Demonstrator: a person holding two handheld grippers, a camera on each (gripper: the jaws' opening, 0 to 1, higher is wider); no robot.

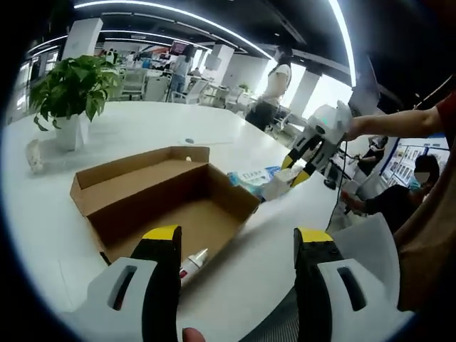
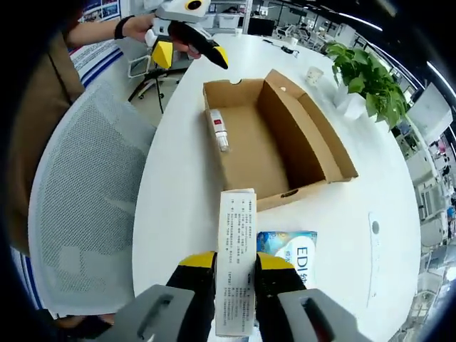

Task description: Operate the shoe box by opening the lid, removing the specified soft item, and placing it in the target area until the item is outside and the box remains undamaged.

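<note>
Right gripper point(image 2: 236, 267) is clamped on a long white printed carton point(image 2: 236, 249), hanging over the table point(image 2: 178, 178) right beside a blue packet point(image 2: 292, 253). The shoe box point(image 2: 274, 135) sits open at 12 o'clock with a tube point(image 2: 219, 128) still inside. Left gripper point(image 1: 235, 246) has its jaws spread wide, gripping nothing.

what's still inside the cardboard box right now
One small white tube with a red label lies on the floor of the open cardboard box, near one end wall. The rest of the floor shows bare; nothing is covered.
</note>
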